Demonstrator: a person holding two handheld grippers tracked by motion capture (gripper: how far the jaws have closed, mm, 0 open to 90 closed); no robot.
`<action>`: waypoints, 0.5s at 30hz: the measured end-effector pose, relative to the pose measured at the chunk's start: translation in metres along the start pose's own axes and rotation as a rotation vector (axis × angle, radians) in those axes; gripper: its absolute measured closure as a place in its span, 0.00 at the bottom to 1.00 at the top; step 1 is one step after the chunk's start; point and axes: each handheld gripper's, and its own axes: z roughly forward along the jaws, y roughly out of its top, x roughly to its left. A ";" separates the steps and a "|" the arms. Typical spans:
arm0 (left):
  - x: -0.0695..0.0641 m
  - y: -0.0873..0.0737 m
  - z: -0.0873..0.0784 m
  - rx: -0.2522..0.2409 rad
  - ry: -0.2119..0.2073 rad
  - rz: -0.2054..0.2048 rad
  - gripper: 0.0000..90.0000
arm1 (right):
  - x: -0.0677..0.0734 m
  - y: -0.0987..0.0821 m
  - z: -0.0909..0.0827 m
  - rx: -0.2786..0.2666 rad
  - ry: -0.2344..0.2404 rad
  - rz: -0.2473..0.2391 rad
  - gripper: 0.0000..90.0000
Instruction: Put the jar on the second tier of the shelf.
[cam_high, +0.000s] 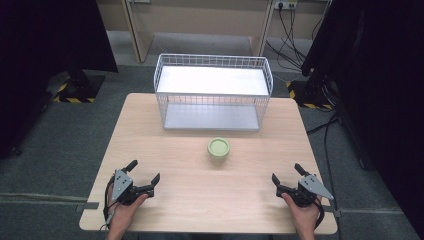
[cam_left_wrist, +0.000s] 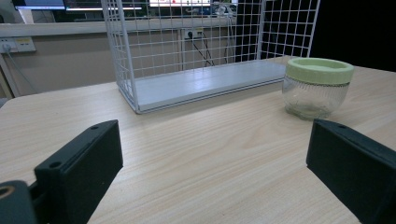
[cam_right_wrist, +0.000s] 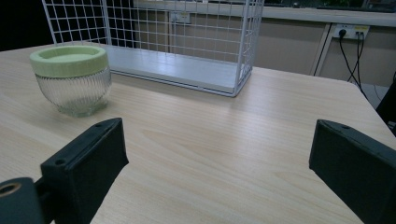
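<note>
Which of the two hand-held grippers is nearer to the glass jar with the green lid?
Neither clearly: the jar stands mid-table, about equally far from the left hand-held gripper and the right hand-held gripper. Both rest open near the front edge, apart from it.

You have no readable text, label, brand or number anywhere in front of you. The glass jar with its green lid carries no print, and the wire basket bears no tag. The one sign you can make out is the yellow-and-black hazard striping on the floor beside the black stand bases. The screens behind the table are too blurred to read.
</note>
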 end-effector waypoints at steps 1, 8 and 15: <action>0.000 0.000 0.000 0.000 0.000 0.000 0.04 | 0.000 0.000 0.000 0.000 0.000 0.000 0.05; 0.000 0.000 0.000 -0.003 0.003 0.002 0.04 | 0.007 0.008 0.003 -0.022 0.035 0.007 0.04; -0.001 0.000 0.000 0.001 0.004 0.007 0.03 | 0.025 0.017 0.018 -0.015 0.107 -0.015 0.04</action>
